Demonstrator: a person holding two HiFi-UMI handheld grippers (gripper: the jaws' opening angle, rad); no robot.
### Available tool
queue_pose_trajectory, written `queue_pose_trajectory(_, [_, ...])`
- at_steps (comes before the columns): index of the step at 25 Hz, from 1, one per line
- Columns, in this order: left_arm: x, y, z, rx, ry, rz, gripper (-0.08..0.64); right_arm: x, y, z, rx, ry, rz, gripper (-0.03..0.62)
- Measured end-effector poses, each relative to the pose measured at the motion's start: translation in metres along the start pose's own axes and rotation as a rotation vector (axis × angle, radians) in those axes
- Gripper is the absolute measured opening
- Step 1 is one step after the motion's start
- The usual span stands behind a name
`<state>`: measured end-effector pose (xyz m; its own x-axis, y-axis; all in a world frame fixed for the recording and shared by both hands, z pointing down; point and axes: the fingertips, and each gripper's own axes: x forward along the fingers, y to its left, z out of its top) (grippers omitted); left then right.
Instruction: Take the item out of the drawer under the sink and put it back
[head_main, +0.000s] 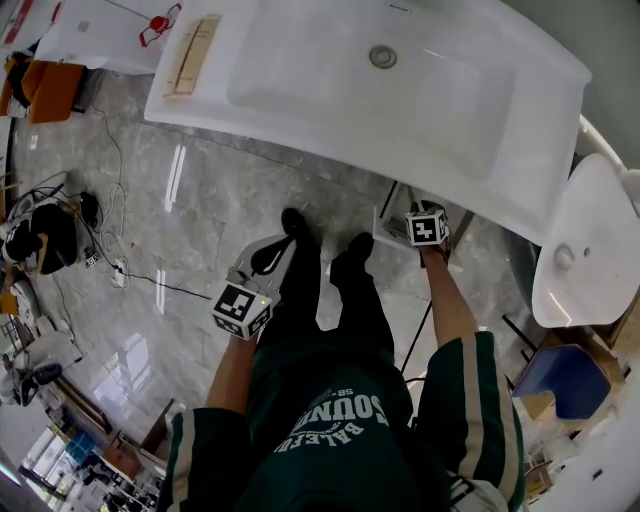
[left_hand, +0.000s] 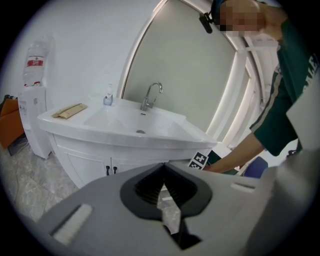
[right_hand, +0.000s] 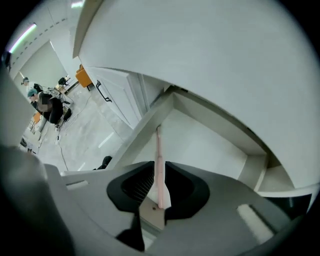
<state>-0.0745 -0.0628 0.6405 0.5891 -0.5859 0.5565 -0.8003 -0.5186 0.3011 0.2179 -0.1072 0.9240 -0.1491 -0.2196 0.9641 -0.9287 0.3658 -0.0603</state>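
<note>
My right gripper (right_hand: 158, 167) is shut on a thin pink stick-like item (right_hand: 158, 145), which runs up from between the jaws into the open white drawer (right_hand: 205, 145) under the sink. In the head view its marker cube (head_main: 427, 228) sits at the sink's (head_main: 300, 100) front rim, over the drawer's edge (head_main: 392, 228); the jaws are hidden there. My left gripper (head_main: 275, 252) hangs low beside the person's left leg, away from the drawer. Its jaws (left_hand: 164, 167) are shut with nothing between them.
The vanity has closed doors with black handles (left_hand: 110, 170) and a faucet (left_hand: 151, 95). A beige pad (head_main: 192, 55) lies on the counter. A toilet (head_main: 585, 250) and a blue stool (head_main: 570, 380) stand at the right. Cables (head_main: 110, 270) trail over the marble floor at the left.
</note>
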Motion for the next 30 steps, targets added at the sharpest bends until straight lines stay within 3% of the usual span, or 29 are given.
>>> queue_pose_trajectory(5, [0.005, -0.011, 0.022, 0.037, -0.029, -0.048, 0.051, -0.045, 0.003, 0.005, 0.014, -0.079, -0.036, 0.057])
queue_pose_trajectory(9, [-0.001, -0.023, 0.041, 0.063, -0.051, -0.077, 0.051, -0.090, 0.017, 0.000, 0.058, -0.120, -0.034, 0.002])
queue_pose_trajectory(13, [-0.004, -0.033, 0.060, 0.073, -0.080, -0.104, 0.051, -0.136, 0.030, 0.002, 0.110, -0.206, -0.013, 0.002])
queue_pose_trajectory(21, [-0.012, -0.057, 0.115, 0.135, -0.168, -0.130, 0.051, -0.251, 0.052, 0.041, 0.097, -0.465, 0.006, 0.002])
queue_pose_trajectory(30, [-0.012, -0.073, 0.172, 0.206, -0.275, -0.141, 0.051, -0.366, 0.054, 0.111, 0.062, -0.766, 0.014, 0.002])
